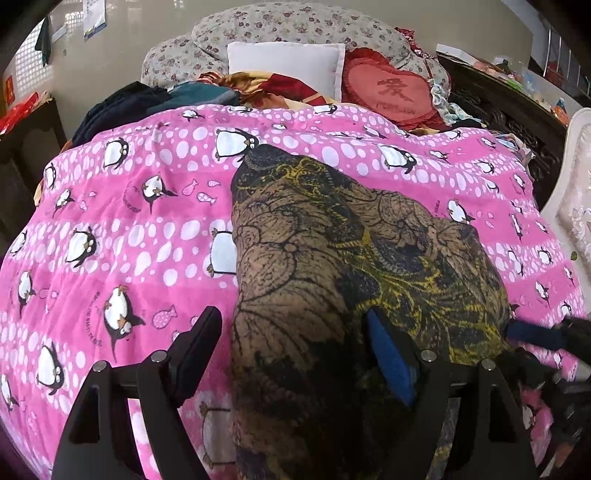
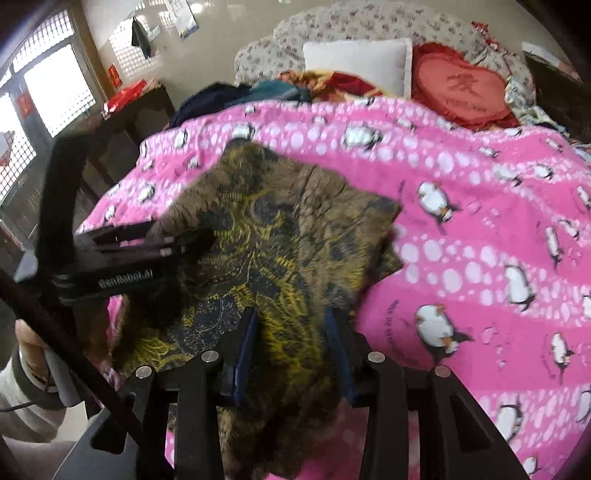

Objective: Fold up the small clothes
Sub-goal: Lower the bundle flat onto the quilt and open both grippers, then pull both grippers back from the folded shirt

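Brown-and-yellow patterned garment (image 1: 332, 258) spread on pink penguin quilt (image 1: 110, 221), running between left gripper's (image 1: 295, 332) parted jaws (unclamped); bunched between right gripper's (image 2: 291, 332) jaws, grasp uncertain.

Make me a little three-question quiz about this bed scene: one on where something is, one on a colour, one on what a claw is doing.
1. Where does the white pillow sit?
A. At the head of the bed, beside the heart-shaped cushion
B. On the floor
C. On top of the brown garment

2. What colour is the penguin-print blanket?
A. Green
B. Pink
C. Grey

3. How are the left claw's jaws?
A. Pinched shut on the pillow
B. Spread wide over the garment
C. Out of sight

Answers:
1 A: the white pillow sits against the floral headboard, next to the red heart-shaped cushion.
2 B: the penguin-print blanket is pink with white spots.
3 B: the left claw has its fingers set far apart, with the brown patterned garment lying between them.
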`<state>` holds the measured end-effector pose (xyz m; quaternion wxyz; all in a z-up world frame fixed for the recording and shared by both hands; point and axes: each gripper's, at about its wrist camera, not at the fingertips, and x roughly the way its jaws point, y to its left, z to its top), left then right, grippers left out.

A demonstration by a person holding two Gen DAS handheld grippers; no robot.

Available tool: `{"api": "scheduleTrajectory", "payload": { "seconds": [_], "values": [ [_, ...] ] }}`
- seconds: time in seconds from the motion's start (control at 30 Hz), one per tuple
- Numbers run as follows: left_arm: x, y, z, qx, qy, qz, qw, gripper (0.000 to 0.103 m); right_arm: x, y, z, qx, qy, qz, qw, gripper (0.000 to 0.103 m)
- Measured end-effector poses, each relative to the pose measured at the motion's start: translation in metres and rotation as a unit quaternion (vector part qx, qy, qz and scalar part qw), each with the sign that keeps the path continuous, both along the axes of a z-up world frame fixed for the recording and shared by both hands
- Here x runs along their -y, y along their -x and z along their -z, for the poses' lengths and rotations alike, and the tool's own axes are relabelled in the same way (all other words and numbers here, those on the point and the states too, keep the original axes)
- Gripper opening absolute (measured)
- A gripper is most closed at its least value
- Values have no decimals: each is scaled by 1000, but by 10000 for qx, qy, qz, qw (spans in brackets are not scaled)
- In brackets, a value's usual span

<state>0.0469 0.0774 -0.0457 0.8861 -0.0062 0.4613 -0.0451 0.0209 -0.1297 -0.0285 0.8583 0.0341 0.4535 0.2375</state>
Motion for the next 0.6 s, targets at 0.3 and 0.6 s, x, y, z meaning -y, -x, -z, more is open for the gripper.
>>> {"api": "scheduleTrajectory", "payload": {
  "seconds": [0.3, 0.6],
  "values": [
    [-12, 11, -13, 14, 273, -54, 9996, 79, 63, 26, -56, 56, -117, 347, 9993, 55],
    [-6, 20, -25, 16, 502, 100, 9987, 79, 138, 91, -137, 245, -144, 746, 9968, 79]
  ]
}}
